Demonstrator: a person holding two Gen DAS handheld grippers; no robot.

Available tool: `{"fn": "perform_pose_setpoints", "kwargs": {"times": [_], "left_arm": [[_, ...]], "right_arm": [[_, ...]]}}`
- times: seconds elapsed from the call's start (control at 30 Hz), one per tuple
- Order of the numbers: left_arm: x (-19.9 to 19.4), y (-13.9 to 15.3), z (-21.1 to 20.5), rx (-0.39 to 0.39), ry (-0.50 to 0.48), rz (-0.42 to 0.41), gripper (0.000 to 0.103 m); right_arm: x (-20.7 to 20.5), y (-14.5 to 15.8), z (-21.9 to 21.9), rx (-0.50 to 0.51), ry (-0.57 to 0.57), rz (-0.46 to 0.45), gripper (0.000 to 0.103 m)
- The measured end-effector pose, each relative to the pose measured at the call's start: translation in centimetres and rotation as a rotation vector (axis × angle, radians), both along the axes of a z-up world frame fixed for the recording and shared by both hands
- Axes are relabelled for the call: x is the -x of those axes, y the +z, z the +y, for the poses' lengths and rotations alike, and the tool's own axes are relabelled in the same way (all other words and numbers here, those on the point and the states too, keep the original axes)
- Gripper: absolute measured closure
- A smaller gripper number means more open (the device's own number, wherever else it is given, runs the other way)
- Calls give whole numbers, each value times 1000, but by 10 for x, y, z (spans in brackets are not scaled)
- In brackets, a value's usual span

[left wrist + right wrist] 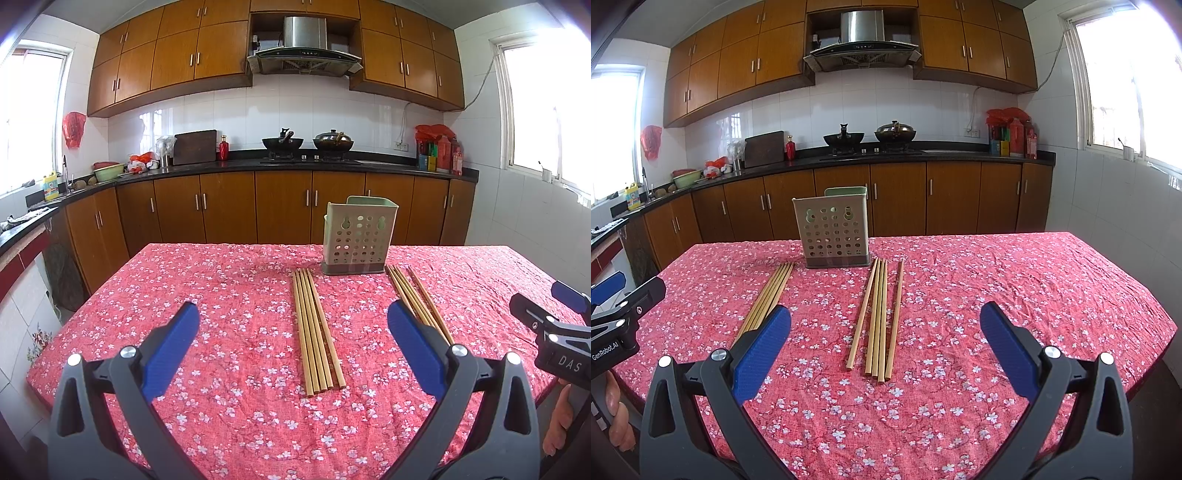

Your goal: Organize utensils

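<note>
Chopsticks lie in two bundles (319, 332) (879, 321) on a red floral table (229, 295), ends toward its far edge, where a perforated utensil holder (356, 238) stands. Left gripper (293, 345) and right gripper (885, 345) hover above the near edge, jaws spread wide, holding nothing.

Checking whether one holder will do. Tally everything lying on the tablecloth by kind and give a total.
Chopsticks, left bundle: 5, roughly, as they are packed too tight to split surely
Chopsticks, right group: 5, one lying slightly apart
Perforated holder: 1
Total: 11, roughly
</note>
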State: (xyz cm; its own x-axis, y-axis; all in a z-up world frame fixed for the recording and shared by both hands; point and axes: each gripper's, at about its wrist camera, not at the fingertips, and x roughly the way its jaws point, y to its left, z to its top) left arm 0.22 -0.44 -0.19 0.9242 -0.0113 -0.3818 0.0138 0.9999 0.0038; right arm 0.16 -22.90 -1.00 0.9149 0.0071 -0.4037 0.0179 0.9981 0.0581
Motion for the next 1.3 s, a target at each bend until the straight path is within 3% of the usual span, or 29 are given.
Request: {"fn": "perform_pose_setpoints", "kwargs": {"times": [0.97, 1.23, 1.3], "left_arm": [[-5, -6, 1, 2, 0, 15, 4], [-32, -24, 16, 4, 57, 120, 4], [-44, -32, 24, 31, 74, 177, 4]], "right_arm": [[-3, -5, 0, -14, -5, 18, 2], [-26, -22, -17, -68, -35, 114, 2], [-33, -27, -20, -63, -46, 139, 10]]}}
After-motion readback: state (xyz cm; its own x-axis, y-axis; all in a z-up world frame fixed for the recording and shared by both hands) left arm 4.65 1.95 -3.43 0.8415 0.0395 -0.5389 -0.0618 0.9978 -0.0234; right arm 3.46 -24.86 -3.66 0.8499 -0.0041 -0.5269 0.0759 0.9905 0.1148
